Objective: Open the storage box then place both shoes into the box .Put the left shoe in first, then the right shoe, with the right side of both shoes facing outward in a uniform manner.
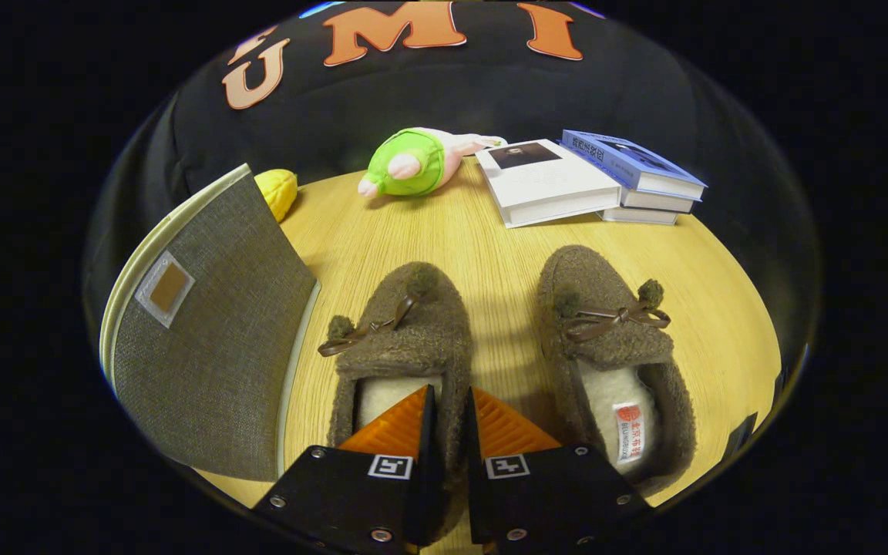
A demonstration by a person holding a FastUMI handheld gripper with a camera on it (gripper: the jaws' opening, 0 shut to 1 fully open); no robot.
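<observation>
Black tool (450, 420) body with ridged wedge fingers, silver screws, and two square white-bordered markers (one per side)

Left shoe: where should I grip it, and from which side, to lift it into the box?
Grip the left shoe by the inner side wall of its heel opening, coming from above and behind. That thin upright rim fits between the fingers; the gripper looks closed on it already.

1. Light wood-grain tabletop (490, 239).
2. Two brown fuzzy slippers, left (401, 339) and right (606, 339), side by side.
3. Grey fabric storage box (213, 339) beside the left slipper.
4. Beyond: yellow corn toy (277, 193), green-and-pink plush toy (413, 163), white book (548, 185), stacked blue-covered books (640, 181).
</observation>
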